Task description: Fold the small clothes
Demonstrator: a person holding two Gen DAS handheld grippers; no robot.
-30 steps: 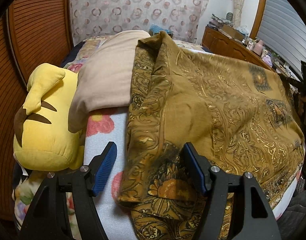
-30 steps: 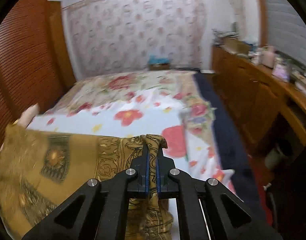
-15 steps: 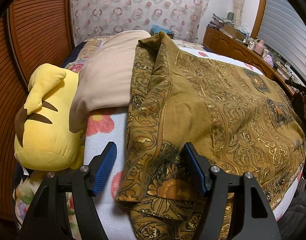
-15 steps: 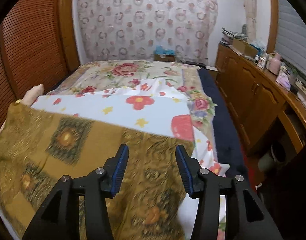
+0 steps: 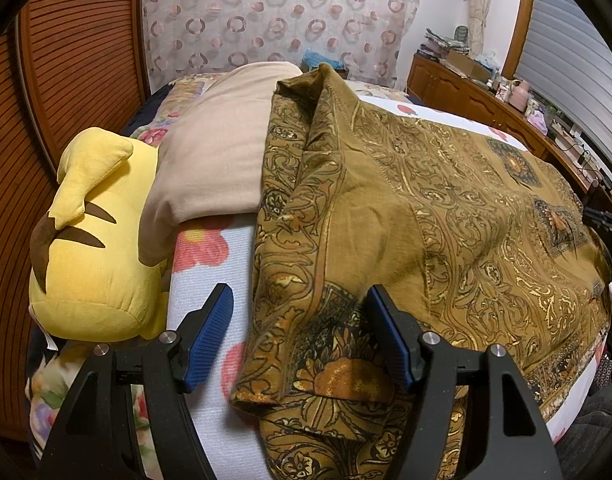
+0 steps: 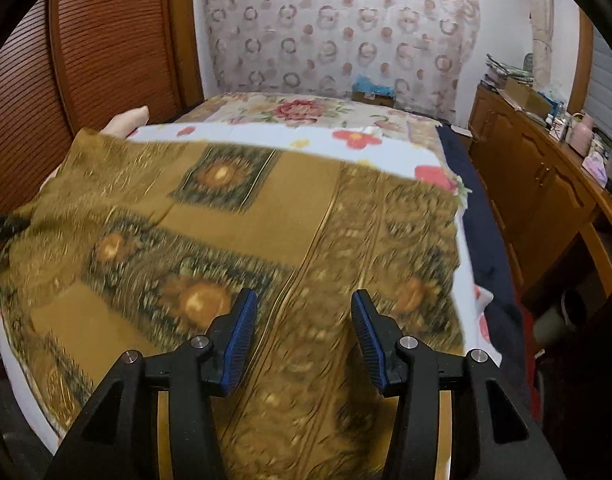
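Left wrist view: one olive-brown patterned garment (image 5: 446, 216), printed with gold scrollwork and dark floral squares, spread across a bed (image 5: 213, 280) covered in a white sheet with red flowers. Its near left edge is turned over into a layered fold with a hem running toward the far end, where the cloth rises in a peak against a beige pillow (image 5: 221, 160). Left gripper (image 5: 299, 332): blue-padded fingers spread wide, holding nothing, hovering over the near folded corner of the garment. One yellow plush toy (image 5: 93, 248) with brown markings, lying at the left side of the bed, touching the pillow. Slatted wooden doors (image 5: 65, 80) at left; a curtain (image 5: 273, 12) with ring pattern behind the bed; a wooden sideboard (image 5: 478, 100) with assorted small items at right. Right wrist view: the same garment (image 6: 233, 240), motion-blurred, lying flat over the sheet and reaching to the near edge of the bed, with the sheet (image 6: 346, 140) showing beyond its far edge. Right gripper (image 6: 301, 332): fingers apart, nothing between them, positioned above the garment's near portion. Whether the fingers touch the cloth cannot be told.
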